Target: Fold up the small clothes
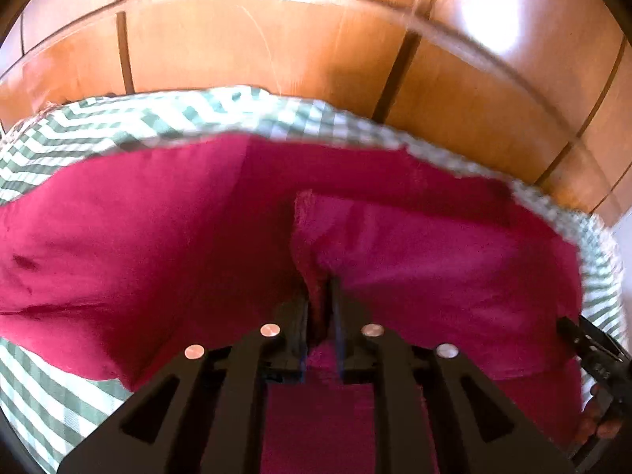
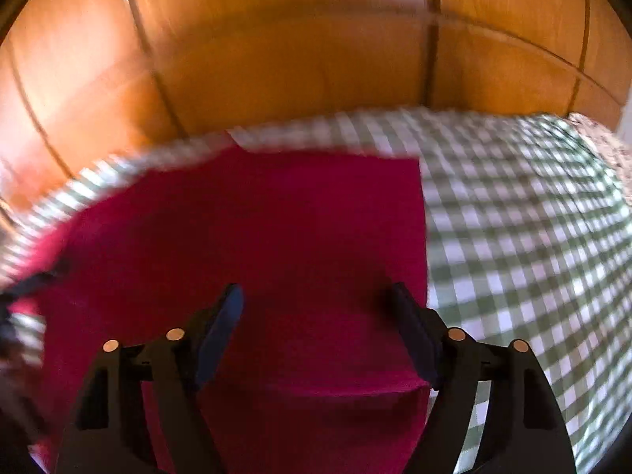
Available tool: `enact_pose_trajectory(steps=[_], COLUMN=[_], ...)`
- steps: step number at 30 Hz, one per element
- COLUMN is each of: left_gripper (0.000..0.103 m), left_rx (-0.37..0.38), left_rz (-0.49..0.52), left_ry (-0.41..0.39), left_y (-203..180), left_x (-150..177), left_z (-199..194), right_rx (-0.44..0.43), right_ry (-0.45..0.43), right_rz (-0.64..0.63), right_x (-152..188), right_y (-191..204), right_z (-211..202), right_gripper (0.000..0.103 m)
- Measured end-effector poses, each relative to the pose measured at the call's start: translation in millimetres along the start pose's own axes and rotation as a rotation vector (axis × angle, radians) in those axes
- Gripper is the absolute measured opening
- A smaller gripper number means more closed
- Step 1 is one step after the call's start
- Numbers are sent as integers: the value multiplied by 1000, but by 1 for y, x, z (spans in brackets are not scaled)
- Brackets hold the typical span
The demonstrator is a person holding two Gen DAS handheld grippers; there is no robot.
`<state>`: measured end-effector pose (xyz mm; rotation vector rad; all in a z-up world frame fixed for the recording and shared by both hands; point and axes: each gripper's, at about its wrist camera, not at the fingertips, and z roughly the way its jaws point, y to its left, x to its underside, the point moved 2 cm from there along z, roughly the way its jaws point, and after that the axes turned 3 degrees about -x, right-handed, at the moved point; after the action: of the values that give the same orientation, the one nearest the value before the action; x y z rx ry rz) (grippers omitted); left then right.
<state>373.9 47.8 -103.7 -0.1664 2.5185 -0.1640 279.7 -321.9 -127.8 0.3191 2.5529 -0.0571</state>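
Note:
A crimson garment (image 1: 138,245) lies spread on a green-and-white checked cloth (image 1: 118,122). My left gripper (image 1: 320,296) is shut on a raised fold of the garment, which bunches up between the fingers. In the right wrist view the same garment (image 2: 276,229) lies flat with a straight right edge. My right gripper (image 2: 316,296) is open and empty, with its fingers spread just above the garment near that edge. The right gripper also shows at the far right of the left wrist view (image 1: 592,351). Both views are blurred by motion.
The checked cloth (image 2: 513,217) covers the surface to the right of the garment. Orange-brown wooden cabinet doors (image 1: 276,39) stand right behind the surface and also fill the top of the right wrist view (image 2: 296,59).

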Motion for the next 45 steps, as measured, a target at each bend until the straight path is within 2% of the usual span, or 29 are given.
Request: enact_pose_trajectory(steps=[2, 5, 7, 8, 11, 14, 17, 20, 23, 27, 28, 33, 38, 40, 41, 45], left_gripper=[12, 15, 32, 43, 42, 43, 46, 53, 54, 50, 49, 45, 43, 23, 9, 6], left_rx=[-14, -24, -18, -8, 51, 110, 136, 93, 30, 16, 2, -47, -62, -92, -110, -99], left_rz=[19, 16, -18, -40, -118, -191, -294, -443, -571, -824, -862, -1020, -1050, -1033, -1024, -979], left_ry=[-33, -25, 1, 15, 24, -9, -40, -84, -104, -148, -159, -171, -159, -151, -144, -169], left_y=[-2, -2, 3, 6, 24, 52, 96, 160, 219, 313, 331, 405, 435, 438, 437, 430], left_x=[4, 3, 3, 4, 18, 33, 48, 63, 74, 91, 93, 97, 88, 81, 78, 61], left_z=[0, -3, -9, -12, -32, -57, -77, -97, -109, -126, -130, -129, -117, -111, -106, -112], right_rx=[29, 52, 55, 56, 62, 74, 78, 87, 97, 129, 150, 147, 174, 177, 180, 183], right_ry=[-59, -58, -55, -55, -58, -57, -58, -64, -68, -73, -72, -67, -63, -63, -63, -64], right_rz=[-16, -23, -20, -18, -20, -25, -28, -34, -37, -45, -42, -28, -40, -42, -44, -46], right_x=[9, 12, 15, 14, 12, 8, 8, 7, 8, 8, 8, 8, 8, 8, 8, 8], right_y=[3, 5, 4, 4, 7, 9, 10, 10, 11, 13, 12, 10, 12, 12, 13, 13], right_z=[-3, -4, -4, -2, -2, 0, 0, 0, -1, -2, -2, -2, -1, -1, -1, -1], right_gripper=[78, 82, 85, 86, 88, 88, 88, 88, 89, 93, 99, 100, 100, 100, 100, 100])
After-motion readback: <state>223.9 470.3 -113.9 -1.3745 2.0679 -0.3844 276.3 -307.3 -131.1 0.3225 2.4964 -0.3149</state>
